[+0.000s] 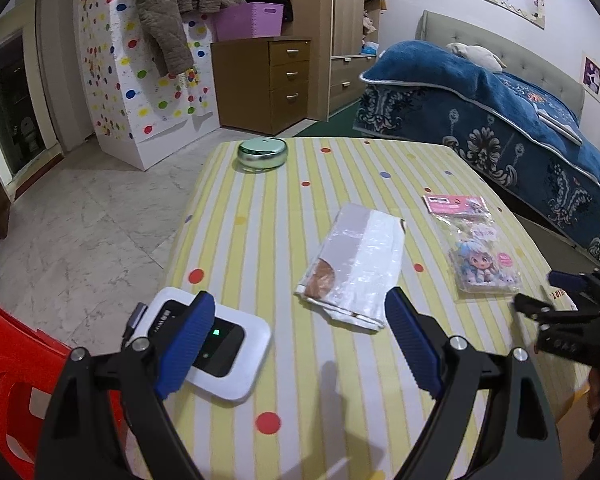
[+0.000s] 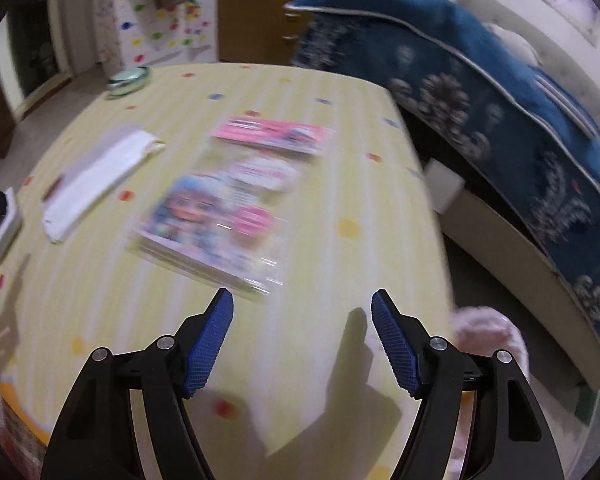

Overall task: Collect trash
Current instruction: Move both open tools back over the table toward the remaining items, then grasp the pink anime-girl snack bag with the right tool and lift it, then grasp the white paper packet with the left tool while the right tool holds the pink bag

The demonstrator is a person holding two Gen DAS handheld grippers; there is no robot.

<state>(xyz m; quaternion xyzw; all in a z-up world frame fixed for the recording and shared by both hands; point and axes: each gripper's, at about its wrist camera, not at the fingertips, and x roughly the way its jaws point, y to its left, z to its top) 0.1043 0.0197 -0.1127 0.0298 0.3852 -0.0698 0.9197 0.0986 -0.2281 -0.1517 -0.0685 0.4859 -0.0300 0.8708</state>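
Both tongs are spread w/ nothing between them. Left tongs (image 1: 300, 312) hang over the near part of the striped worktop (image 1: 340, 160); right tongs (image 2: 302, 308) hang just short of the cartoon card pack (image 2: 216, 220).

Trash, by my guess: the crumpled white wrapper (image 1: 354, 266) lying flat mid-worktop, just beyond the left tongs' right pad, and maybe the card pack to its right, near the worktop's right edge. No bin in view, so can't tell where it all goes.

Risks:
- White router (image 1: 216, 344) w/ a green light sits touching or under the left pad; a sloppy close could grab or shove it instead of the wrapper.
- Wrapper & pack are thin, flat and slick, so pads may slide over them or bunch the cloth.
- Right view is blurred, so aim is hard to judge; pack could get pushed off the edge.
- Green round tin (image 1: 262, 154) at the far end probably isn't trash.
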